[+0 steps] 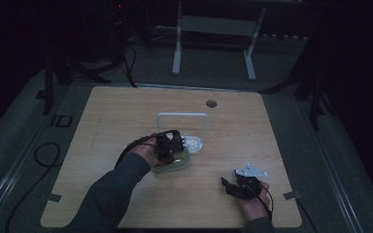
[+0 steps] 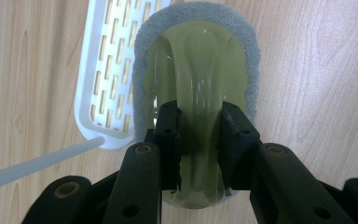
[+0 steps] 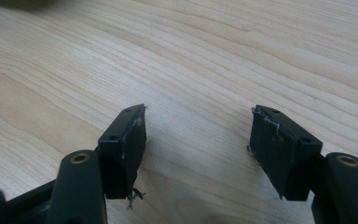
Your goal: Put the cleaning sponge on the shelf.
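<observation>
Left hand-held gripper [image 2: 199, 140] clamped on the raised handle of the translucent green scrubber with grey pad [image 2: 200, 60], flat on the wooden tabletop [image 2: 317, 70], touching the white slotted plastic tray [image 2: 105, 70] at 9 o'clock. Top-down grip probably suits lifting. Right hand-held gripper [image 3: 198, 149] released, idle over bare wood.

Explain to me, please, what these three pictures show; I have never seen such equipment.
A person sits at a wooden table and holds a hand-held gripper in each hand. One picture looks down from above; the other two come from small cameras riding on each gripper. The left gripper has its black fingers closed on the raised green handle of a scrubbing sponge with a grey pad, which lies beside a white slotted plastic tray. The right gripper is open, its fingers spread above bare wood, holding nothing.
</observation>
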Demonstrator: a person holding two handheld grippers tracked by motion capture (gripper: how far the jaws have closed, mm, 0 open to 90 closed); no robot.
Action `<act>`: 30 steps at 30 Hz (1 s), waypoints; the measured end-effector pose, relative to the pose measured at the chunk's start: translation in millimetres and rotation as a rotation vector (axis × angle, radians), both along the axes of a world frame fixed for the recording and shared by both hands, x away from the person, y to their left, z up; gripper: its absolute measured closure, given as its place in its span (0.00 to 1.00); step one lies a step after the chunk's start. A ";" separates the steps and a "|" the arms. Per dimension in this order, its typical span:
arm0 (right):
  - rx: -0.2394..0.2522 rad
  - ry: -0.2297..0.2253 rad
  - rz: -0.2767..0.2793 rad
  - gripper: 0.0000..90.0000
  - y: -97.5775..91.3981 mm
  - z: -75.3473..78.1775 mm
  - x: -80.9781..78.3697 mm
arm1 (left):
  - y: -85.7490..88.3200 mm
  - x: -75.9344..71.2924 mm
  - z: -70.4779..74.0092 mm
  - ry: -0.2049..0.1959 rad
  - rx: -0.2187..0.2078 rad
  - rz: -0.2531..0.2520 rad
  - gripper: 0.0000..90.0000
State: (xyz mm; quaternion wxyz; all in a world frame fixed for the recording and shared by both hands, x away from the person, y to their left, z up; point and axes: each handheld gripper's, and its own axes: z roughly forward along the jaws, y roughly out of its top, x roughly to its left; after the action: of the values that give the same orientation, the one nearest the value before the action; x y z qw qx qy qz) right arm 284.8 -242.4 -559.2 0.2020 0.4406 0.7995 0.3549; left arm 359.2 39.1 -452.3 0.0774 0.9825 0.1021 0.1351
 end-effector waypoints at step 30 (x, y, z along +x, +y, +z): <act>0.001 0.000 0.000 0.40 0.1 0.0 0.0 | -11.2 13.6 13.3 -0.039 -0.003 -0.069 0.79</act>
State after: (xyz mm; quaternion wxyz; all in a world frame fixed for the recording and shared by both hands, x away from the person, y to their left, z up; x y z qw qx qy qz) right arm 284.8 -242.3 -559.2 0.2016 0.4409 0.7992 0.3552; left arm 372.8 28.0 -439.0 0.0853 0.9825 0.0667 0.1513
